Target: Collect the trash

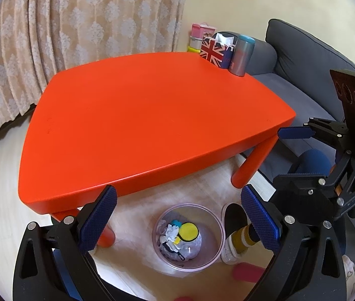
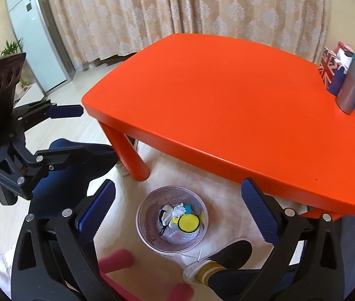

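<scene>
Trash (image 2: 177, 219) sits in the clear bin (image 2: 143, 228) on the floor near the orange worktop (image 2: 227, 105), light, soft, crumply, so pinch a wad mid-bulk, gently; your left tongs (image 1: 178, 222) and right tongs (image 2: 177, 215) both hang spread, empty, above it.

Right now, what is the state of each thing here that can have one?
left gripper: open, holds nothing
right gripper: open, holds nothing
trash bin: upright on the floor, trash inside
orange table: top bare but for one corner
flag tissue box: upright, tissue sticking out
tumbler: upright, lid on
</scene>
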Demonstrator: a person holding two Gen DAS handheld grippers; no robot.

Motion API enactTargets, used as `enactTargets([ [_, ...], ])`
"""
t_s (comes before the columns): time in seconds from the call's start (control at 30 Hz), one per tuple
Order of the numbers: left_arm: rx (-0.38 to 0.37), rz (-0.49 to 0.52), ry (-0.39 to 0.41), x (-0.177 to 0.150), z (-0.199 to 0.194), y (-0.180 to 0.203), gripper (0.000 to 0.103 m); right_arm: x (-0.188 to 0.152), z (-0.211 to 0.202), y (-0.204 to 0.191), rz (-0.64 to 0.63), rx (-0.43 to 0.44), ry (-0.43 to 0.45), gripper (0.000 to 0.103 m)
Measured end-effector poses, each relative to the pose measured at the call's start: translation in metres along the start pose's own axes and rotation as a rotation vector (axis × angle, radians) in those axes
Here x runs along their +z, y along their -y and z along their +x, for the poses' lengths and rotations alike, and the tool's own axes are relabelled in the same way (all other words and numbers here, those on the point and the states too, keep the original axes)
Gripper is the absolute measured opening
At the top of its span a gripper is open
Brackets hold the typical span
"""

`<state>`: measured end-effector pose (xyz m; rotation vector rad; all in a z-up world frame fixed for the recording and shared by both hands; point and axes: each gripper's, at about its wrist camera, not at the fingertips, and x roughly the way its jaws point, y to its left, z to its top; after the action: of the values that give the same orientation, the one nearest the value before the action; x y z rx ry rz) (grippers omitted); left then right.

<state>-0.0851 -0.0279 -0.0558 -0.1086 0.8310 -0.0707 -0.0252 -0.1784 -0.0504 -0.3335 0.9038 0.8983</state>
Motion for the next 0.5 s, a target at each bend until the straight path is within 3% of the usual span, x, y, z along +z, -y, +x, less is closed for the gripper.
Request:
enactTargets([
  [0.5, 0.046, 0.003, 0.048, 0.041, -0.005, -0.01, 0.095, 0.044, -0.026, 0.038, 0.075, -0.121, 0.093, 0.1],
])
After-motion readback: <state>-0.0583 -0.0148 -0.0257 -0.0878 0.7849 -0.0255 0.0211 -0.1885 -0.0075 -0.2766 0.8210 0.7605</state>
